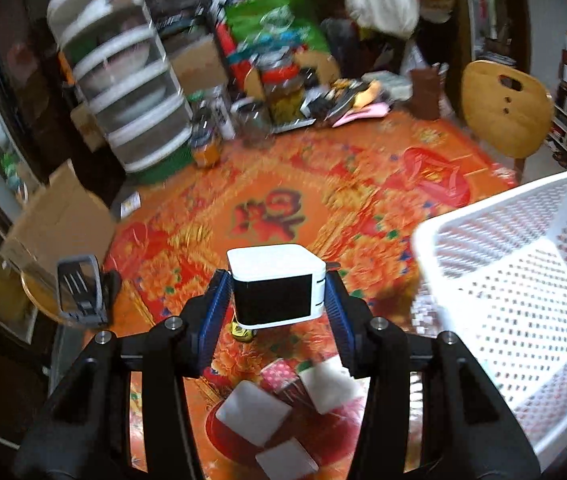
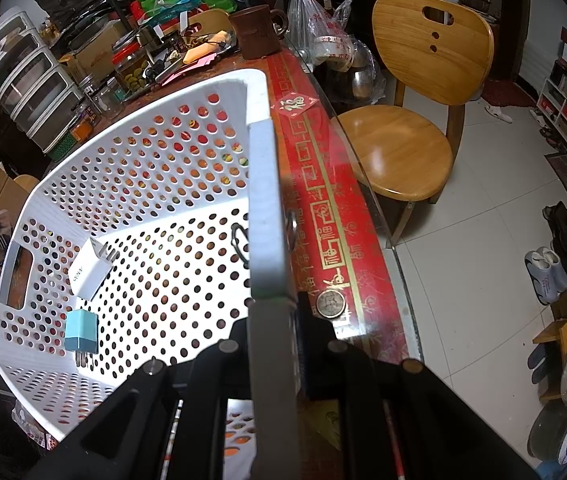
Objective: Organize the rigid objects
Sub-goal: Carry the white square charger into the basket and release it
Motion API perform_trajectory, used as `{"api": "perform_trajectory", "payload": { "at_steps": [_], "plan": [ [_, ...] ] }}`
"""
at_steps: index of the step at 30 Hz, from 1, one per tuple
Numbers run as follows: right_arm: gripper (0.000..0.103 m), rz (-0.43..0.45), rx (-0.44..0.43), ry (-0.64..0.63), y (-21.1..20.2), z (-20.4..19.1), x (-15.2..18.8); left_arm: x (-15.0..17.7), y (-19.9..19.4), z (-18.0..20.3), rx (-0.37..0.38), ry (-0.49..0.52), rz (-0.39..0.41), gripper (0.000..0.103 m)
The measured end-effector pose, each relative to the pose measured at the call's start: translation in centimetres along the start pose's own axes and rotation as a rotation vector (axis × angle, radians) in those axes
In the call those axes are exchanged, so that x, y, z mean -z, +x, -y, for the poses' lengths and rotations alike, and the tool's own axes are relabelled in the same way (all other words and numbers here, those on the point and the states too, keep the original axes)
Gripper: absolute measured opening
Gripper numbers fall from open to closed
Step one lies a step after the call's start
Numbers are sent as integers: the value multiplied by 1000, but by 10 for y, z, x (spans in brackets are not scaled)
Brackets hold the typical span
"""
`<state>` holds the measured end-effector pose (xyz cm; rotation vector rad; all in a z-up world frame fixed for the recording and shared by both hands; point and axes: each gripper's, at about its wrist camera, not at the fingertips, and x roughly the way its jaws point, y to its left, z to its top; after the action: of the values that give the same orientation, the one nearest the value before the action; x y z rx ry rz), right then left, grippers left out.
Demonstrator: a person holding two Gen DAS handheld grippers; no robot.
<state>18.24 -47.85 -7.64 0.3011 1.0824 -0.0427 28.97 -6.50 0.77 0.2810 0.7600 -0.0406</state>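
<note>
My left gripper (image 1: 277, 292) is shut on a white cube with a black front face (image 1: 277, 286) and holds it above the orange-red tablecloth. Several white blocks (image 1: 251, 412) and a pink patterned box (image 1: 279, 374) lie on the table below it. The white perforated basket (image 1: 523, 280) stands to the right. My right gripper (image 2: 273, 312) is shut on the basket's right rim (image 2: 265, 200). Inside the basket lie a white charger (image 2: 91, 270), a light blue charger (image 2: 80, 330) and a black clip (image 2: 239, 240).
A grey phone stand (image 1: 81, 290) sits at the table's left edge. Jars, a drawer tower (image 1: 123, 80) and clutter crowd the table's far side. A wooden chair (image 2: 407, 128) stands by the table's right edge. A coin (image 2: 330, 303) lies near the basket.
</note>
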Motion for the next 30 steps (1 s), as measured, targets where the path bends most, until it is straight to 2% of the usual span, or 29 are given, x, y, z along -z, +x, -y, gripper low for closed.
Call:
{"api": "perform_trajectory", "payload": {
  "at_steps": [5, 12, 17, 25, 30],
  "plan": [
    [11, 0, 0, 1, 0, 0, 0, -4, -47, 34, 45, 70, 74, 45],
    [11, 0, 1, 0, 0, 0, 0, -4, -67, 83, 111, 139, 77, 45],
    [11, 1, -1, 2, 0, 0, 0, -4, -44, 115, 147, 198, 19, 45],
    [11, -4, 2, -4, 1, 0, 0, 2, -2, 169, 170, 352, -90, 45],
    [11, -5, 3, -5, 1, -1, 0, 5, 13, 187, 191, 392, -139, 46]
  ]
}}
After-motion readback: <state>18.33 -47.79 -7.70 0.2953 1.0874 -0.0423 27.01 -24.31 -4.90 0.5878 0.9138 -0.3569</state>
